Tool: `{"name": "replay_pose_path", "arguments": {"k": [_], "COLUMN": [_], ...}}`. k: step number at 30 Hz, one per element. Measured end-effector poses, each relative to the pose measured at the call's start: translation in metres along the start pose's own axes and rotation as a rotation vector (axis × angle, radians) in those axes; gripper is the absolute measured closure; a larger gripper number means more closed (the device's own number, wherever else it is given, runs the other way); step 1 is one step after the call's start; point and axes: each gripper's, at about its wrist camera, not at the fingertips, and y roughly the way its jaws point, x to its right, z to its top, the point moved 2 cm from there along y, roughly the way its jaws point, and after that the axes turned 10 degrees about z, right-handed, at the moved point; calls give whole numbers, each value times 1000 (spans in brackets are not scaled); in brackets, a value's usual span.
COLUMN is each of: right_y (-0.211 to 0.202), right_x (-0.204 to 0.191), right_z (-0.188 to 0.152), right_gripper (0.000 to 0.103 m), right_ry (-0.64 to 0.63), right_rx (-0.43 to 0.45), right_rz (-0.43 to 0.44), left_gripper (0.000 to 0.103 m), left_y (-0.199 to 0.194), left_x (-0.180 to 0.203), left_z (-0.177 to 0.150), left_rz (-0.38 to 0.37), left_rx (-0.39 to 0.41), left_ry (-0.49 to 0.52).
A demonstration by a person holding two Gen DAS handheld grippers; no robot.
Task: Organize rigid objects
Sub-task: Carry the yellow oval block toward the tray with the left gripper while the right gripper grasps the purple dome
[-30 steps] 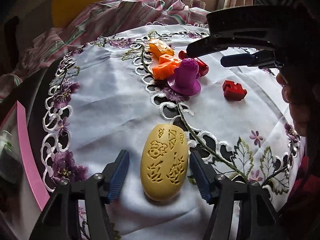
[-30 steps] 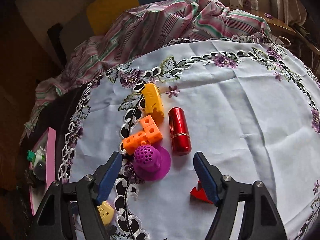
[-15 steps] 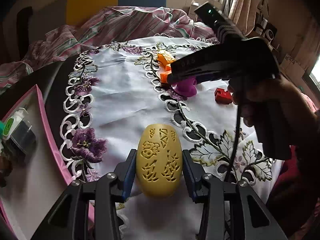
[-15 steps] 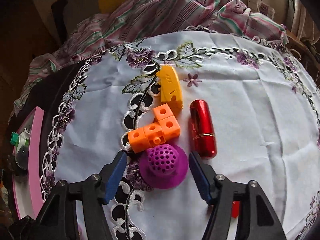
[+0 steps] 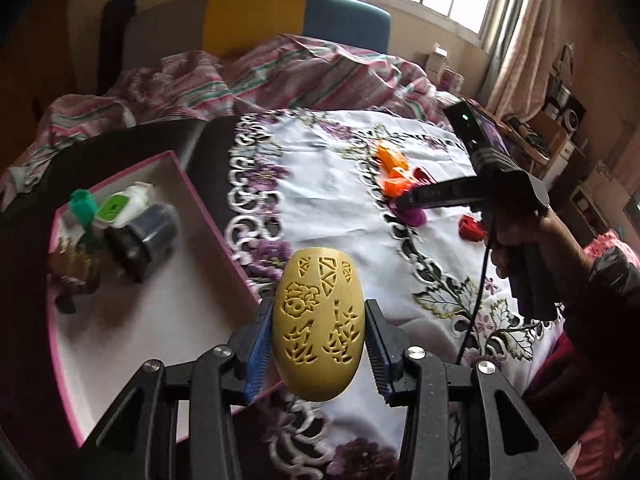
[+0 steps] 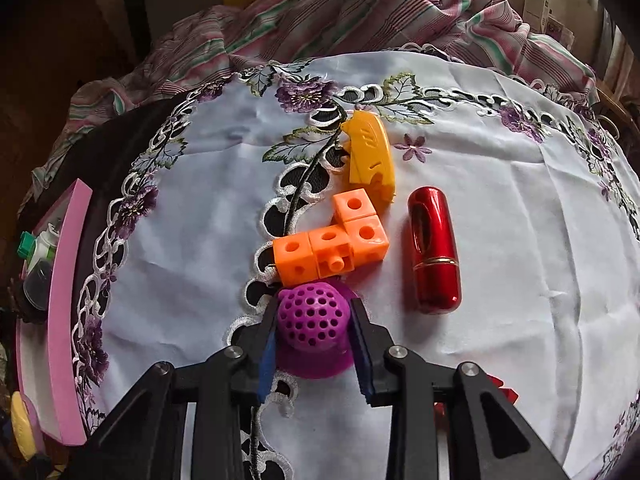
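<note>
My left gripper [image 5: 319, 309] is shut on a yellow carved oval [image 5: 318, 332] and holds it in the air over the right rim of the pink box [image 5: 212, 232]. In the right wrist view my right gripper [image 6: 314, 306] has closed on a purple perforated dome [image 6: 312, 322] that stands on the embroidered white cloth [image 6: 192, 216]. Its pads press on both sides of the dome. Just beyond the dome lie an orange L of joined cubes [image 6: 332, 246], a yellow-orange piece [image 6: 370, 156] and a red metallic cylinder [image 6: 434, 248].
Inside the pink box lie green-capped bottles [image 5: 114, 208] and a dark jar [image 5: 148, 232]. A red puzzle piece [image 5: 470, 232] sits on the cloth near a person's hand [image 5: 520, 248] holding the right tool. A striped blanket [image 6: 360, 12] is heaped behind the table.
The left gripper closed on the yellow oval, lifted it off the cloth and carried it left to the pink box. The right gripper came down over the purple dome and closed on it.
</note>
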Motion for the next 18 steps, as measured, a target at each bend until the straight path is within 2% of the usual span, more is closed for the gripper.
{"name": "replay_pose_path", "arguments": {"k": [9,18], "right_y": [0,2], "right_x": [-1,-5], "right_z": [-1,-1], "right_gripper": [71,71], "right_ry": [-5,-31], "right_rx": [1,-3], "right_rz": [-17,-29], "left_gripper": [59,59], "left_y": [-11,-13], "left_x": [-52,-124], "left_z": [-13,-24], "left_rz": [101,145], "left_rx": [-4,-45], "left_ry": [-108,-285]}}
